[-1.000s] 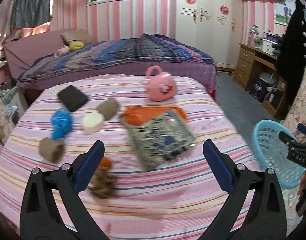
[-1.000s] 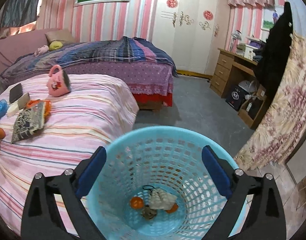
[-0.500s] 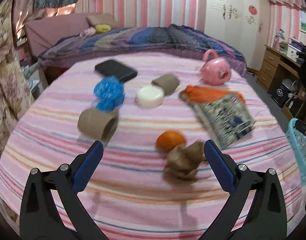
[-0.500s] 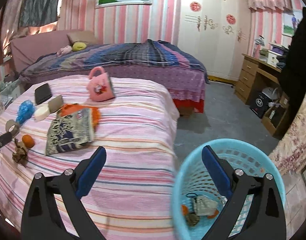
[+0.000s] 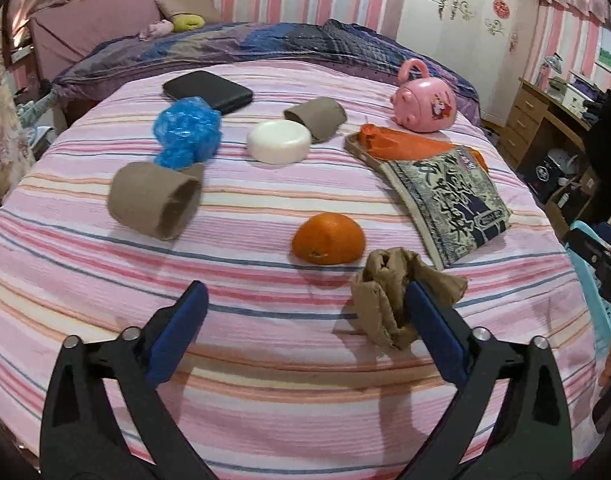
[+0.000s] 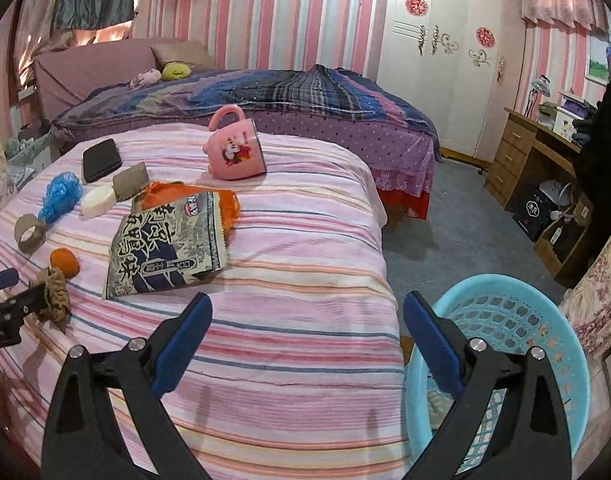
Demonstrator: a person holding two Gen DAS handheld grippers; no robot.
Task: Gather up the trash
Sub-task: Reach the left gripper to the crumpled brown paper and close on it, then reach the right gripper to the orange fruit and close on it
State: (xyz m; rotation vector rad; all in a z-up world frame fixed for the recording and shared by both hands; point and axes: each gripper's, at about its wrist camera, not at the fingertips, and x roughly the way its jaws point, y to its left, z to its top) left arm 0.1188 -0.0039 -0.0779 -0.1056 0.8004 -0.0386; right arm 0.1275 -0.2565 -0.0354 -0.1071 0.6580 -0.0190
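Crumpled brown paper wad (image 5: 389, 300), creased and bunched, lies on the striped bed (image 5: 265, 360) just beside one orange (image 5: 328, 239). Two cardboard rolls (image 5: 155, 200). Left gripper (image 5: 305, 320) wide open, right finger against the wad. Right gripper (image 6: 307, 326) wide open, empty, beside one blue basket (image 6: 545, 320).

Right tool (image 6: 307, 322), wide apart, above striped bedspread (image 6: 297, 280) beside blue basket (image 6: 561, 336); snack bag (image 6: 165, 248) beyond.

Glossy plastic mug (image 5: 425, 104), matt cardboard tube (image 5: 155, 205), crumpled brown paper (image 5: 389, 294), woven cloth bedsheet (image 5: 265, 360).
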